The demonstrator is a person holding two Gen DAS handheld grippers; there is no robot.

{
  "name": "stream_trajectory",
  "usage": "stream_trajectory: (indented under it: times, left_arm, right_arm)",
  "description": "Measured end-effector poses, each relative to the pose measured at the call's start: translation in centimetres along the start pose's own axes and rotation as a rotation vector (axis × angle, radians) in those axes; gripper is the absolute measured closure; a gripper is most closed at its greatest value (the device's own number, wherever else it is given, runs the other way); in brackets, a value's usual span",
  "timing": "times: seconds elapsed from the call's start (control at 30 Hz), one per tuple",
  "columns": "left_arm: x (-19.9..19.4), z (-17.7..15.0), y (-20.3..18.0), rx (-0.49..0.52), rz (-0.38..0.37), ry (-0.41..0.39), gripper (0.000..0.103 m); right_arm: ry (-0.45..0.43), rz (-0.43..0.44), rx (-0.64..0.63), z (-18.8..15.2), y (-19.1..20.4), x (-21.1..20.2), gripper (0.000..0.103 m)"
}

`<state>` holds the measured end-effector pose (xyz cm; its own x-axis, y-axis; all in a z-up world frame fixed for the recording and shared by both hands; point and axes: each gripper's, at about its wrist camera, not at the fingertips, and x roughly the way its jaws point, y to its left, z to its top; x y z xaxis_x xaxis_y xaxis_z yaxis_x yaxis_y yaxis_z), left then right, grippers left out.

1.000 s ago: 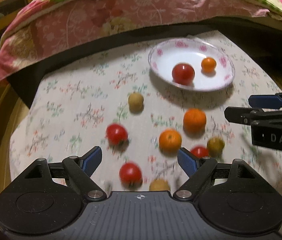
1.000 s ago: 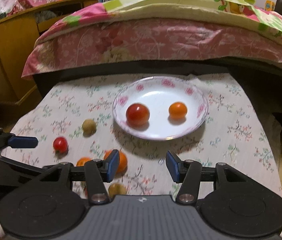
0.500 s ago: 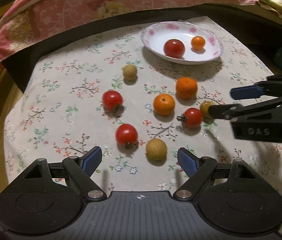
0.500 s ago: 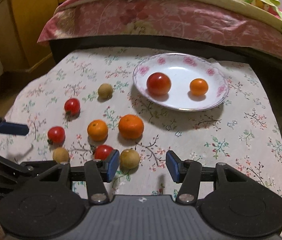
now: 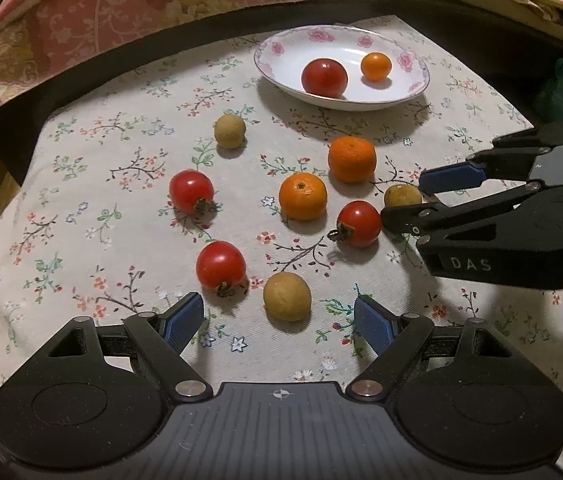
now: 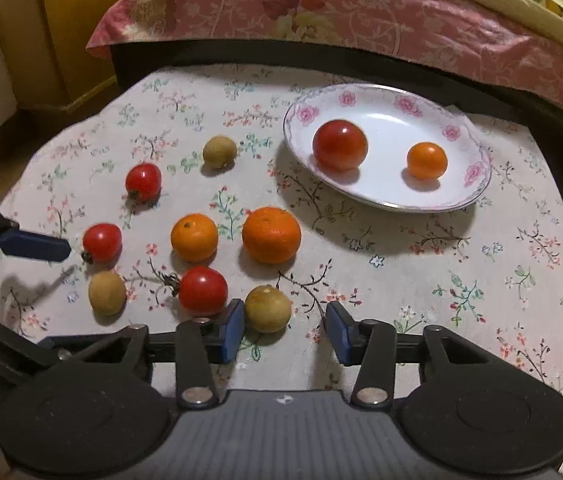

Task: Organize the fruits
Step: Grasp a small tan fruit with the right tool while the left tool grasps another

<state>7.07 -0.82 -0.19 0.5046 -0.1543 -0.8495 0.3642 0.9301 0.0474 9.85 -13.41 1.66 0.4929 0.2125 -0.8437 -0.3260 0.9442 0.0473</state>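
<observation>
Both cameras ride low on the handheld tools, each peering forward and steeply down past its own fingers at the flowered table (image 5: 81,208), close above the fruit. The left view sits nearer the front left, the right view further right. Both take in the plate (image 5: 281,64) (image 6: 385,100), the scattered fruit and the bed (image 6: 361,12) behind, and each catches the other tool at its edge.

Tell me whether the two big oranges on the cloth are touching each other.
Apart. In the right wrist view, flowered cloth shows plainly between the smaller orange and the larger orange; the left wrist view shows them separate too.
</observation>
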Motion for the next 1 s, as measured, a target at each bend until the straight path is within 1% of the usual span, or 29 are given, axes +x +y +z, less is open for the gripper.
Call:
stream_trajectory:
  times: [0.07, 0.13, 0.2, 0.27, 0.3, 0.33, 0.37, 0.53, 0.63, 0.7, 0.83, 1.0]
  left_arm:
    - [0.2, 0.0, -0.2, 0.006, 0.002, 0.001, 0.019]
    - [0.2, 0.1, -0.4, 0.019, 0.006, -0.005, 0.025]
    - [0.2, 0.1, -0.5, 0.032, 0.008, -0.010, 0.033]
    - [0.2, 0.1, -0.4, 0.028, -0.002, -0.013, 0.036]
    - [0.2, 0.0, -0.4, 0.025, -0.011, -0.014, 0.040]
    - [0.1, 0.0, -0.3, 0.022, -0.017, -0.018, 0.042]
    - [0.0, 0.0, -0.3, 0.022, -0.019, -0.021, 0.045]
    - [0.1, 0.0, -0.4, 0.024, -0.023, -0.028, 0.049]
    - [0.2, 0.0, -0.7, 0.034, -0.025, -0.033, 0.049]
    - [0.2, 0.0, -0.9, 0.042, -0.037, -0.034, 0.051]
    - [0.2, -0.4, -1.4, 0.077, -0.018, -0.046, 0.050]
    - [0.3, -0.3, -1.2, 0.059, -0.021, -0.044, 0.052]
  right_arm:
    - [-0.007, -0.008, -0.026, 0.0, 0.4, 0.0, 0.062]
    - [-0.008, -0.005, -0.028, 0.1, 0.5, 0.0, 0.066]
    - [-0.008, -0.001, -0.029, 0.2, 0.5, 0.1, 0.069]
    - [-0.005, 0.002, -0.028, 0.2, 0.6, 0.1, 0.071]
    - [-0.004, 0.003, -0.029, 0.2, 0.6, 0.1, 0.072]
    - [-0.001, 0.007, -0.028, 0.2, 0.6, 0.0, 0.076]
    - [0.001, 0.010, -0.025, 0.2, 0.6, 0.0, 0.077]
    - [0.004, 0.015, -0.021, 0.1, 0.5, -0.1, 0.077]
    - [0.002, 0.017, -0.014, 0.0, 0.3, -0.2, 0.078]
    - [0.001, 0.017, -0.006, 0.0, 0.1, -0.2, 0.078]
    - [-0.002, 0.018, 0.009, 0.0, -0.1, -0.1, 0.078]
    - [-0.002, 0.010, 0.003, 0.1, 0.1, 0.0, 0.077]
